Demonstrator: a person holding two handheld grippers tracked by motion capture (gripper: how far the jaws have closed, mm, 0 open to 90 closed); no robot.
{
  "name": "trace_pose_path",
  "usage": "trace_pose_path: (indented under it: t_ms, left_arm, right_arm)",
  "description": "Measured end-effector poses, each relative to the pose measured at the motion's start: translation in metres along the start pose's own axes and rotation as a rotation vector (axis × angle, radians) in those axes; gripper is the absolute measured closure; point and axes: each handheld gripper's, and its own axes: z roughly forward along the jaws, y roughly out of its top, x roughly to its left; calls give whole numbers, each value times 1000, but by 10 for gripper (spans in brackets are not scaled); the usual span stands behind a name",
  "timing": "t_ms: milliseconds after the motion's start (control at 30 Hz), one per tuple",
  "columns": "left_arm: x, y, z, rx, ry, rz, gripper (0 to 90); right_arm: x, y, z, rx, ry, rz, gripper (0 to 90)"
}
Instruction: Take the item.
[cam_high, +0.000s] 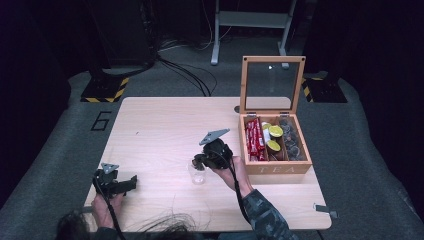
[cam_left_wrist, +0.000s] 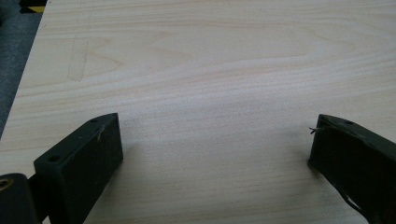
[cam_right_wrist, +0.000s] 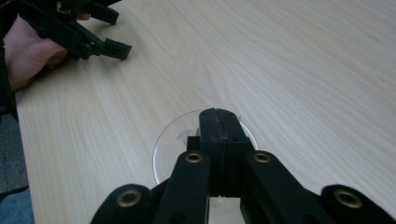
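A clear plastic cup (cam_high: 198, 175) stands upright on the wooden table (cam_high: 155, 125) near its front middle. My right gripper (cam_high: 198, 162) hangs right above the cup's mouth, jaws pressed together. In the right gripper view the shut gripper (cam_right_wrist: 218, 116) points down over the far part of the cup (cam_right_wrist: 167, 145), and I see nothing between its jaws. My left gripper (cam_high: 131, 183) rests low at the front left with its jaws wide apart. In its own view the left gripper (cam_left_wrist: 215, 144) has bare wood between the jaws.
An open wooden tea box (cam_high: 278, 168) stands at the table's right, its glass lid (cam_high: 272, 85) upright. It holds red sachets (cam_high: 255, 137), yellow-topped capsules (cam_high: 274, 132) and dark capsules. The right gripper view shows the left gripper (cam_right_wrist: 112, 31) farther off.
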Motion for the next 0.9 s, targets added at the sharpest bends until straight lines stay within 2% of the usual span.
trace_pose_path:
  t_ms: [233, 467, 800, 900]
  left_arm:
    - [0, 0, 0, 0, 0, 0, 22]
    - [0, 0, 0, 0, 0, 0, 22]
    - [0, 0, 0, 0, 0, 1, 22]
    - [1, 0, -1, 10, -1, 13, 22]
  right_arm:
    - [1, -8, 10, 22, -1, 14, 900]
    - [1, -10, 17, 40, 3, 1, 900]
    - [4, -12, 20, 28, 4, 0, 900]
    - [3, -12, 20, 21, 8, 5, 853]
